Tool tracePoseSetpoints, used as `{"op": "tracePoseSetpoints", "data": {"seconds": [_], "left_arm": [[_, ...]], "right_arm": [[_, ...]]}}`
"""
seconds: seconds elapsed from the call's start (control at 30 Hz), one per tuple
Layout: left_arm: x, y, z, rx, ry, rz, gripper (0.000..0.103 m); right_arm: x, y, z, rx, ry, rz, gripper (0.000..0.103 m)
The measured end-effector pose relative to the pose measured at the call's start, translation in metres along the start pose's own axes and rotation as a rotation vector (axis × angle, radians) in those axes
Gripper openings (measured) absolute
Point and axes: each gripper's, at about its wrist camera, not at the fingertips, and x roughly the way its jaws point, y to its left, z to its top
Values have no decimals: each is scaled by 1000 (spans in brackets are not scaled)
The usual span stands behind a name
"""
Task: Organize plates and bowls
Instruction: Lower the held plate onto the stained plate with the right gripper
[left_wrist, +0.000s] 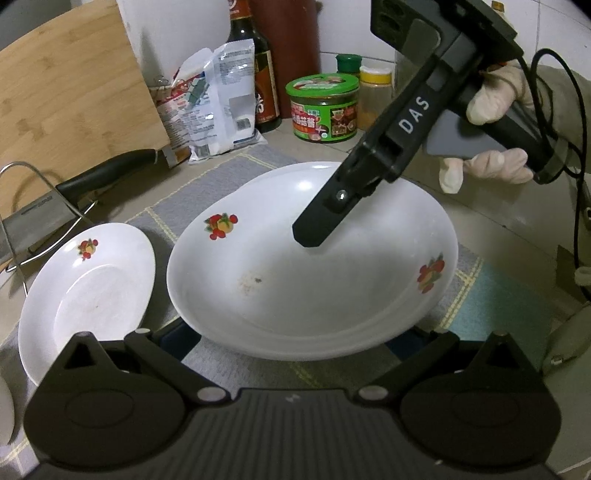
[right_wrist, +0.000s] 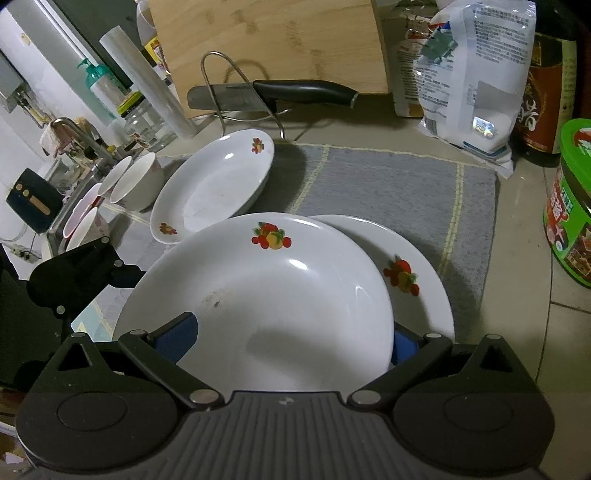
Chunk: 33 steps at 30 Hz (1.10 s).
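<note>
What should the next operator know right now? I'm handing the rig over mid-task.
Left gripper: jaws open, at the top plate's left rim, nothing visibly held.
Right gripper: jaws straddle the top plate's near rim; grip cannot be confirmed.
Things: the top plate lies offset on a second plate on the grey mat. A third plate sits apart to the left, with the bowls further left.
Done: two plates roughly stacked.
Left: square the stack, add the third plate, gather the bowls.

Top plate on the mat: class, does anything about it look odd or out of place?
Yes. The top plate sits off-centre on the plate beneath, leaving that one's right side uncovered. It also carries a brownish smudge near its middle, so it looks unclean.
</note>
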Motion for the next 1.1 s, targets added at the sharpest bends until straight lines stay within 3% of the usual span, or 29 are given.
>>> {"op": "tracePoseSetpoints", "data": {"seconds": [0.73, 1.1], "left_arm": [[9, -2, 7, 46, 49, -47, 103], [6, -2, 6, 41, 41, -36, 102]], "right_arm": [[-5, -8, -7, 55, 9, -36, 103], [-11, -3, -5, 62, 24, -107, 103]]}}
